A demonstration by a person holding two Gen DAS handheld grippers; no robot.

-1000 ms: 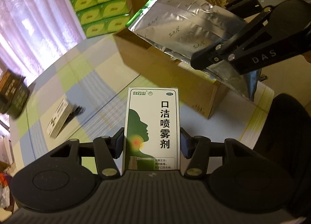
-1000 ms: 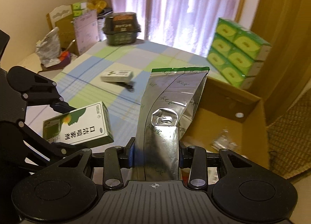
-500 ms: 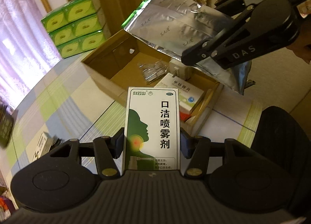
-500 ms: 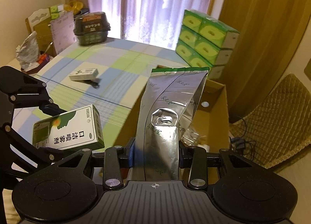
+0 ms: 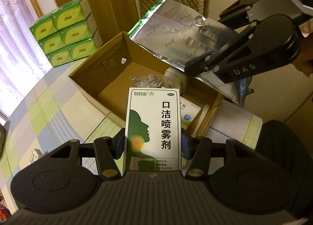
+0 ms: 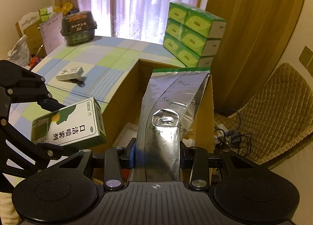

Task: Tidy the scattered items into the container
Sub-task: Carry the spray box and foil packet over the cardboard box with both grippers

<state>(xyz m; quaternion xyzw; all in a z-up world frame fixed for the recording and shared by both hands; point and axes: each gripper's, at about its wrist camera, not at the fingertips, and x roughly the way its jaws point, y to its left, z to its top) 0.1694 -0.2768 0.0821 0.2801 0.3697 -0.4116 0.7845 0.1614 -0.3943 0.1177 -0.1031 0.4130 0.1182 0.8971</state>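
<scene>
My left gripper (image 5: 152, 145) is shut on a white and green medicine box (image 5: 153, 127), held just short of the near wall of the open cardboard box (image 5: 109, 80). My right gripper (image 6: 157, 152) is shut on a silver foil pouch (image 6: 172, 104), which hangs above the cardboard box (image 6: 125, 96). In the left wrist view the foil pouch (image 5: 182, 39) and the right gripper (image 5: 197, 67) sit over the box's far right side. The right wrist view shows the medicine box (image 6: 68, 123) at the left, beside the cardboard box. Inside lie a white carton (image 5: 189, 111), a white round item (image 5: 175, 78) and clear wrapping (image 5: 146, 79).
A small white box (image 6: 69, 73) lies on the checked tablecloth (image 6: 97, 57). A dark bowl-shaped pack (image 6: 78, 24) stands at the table's far end. Stacked green tissue boxes (image 6: 192, 31) stand behind the cardboard box. A quilted chair (image 6: 273, 107) and cables are to the right.
Both grippers have moved toward the cardboard box with their loads. The box's inside came into the left wrist view, and the foil pouch now hangs over it.
</scene>
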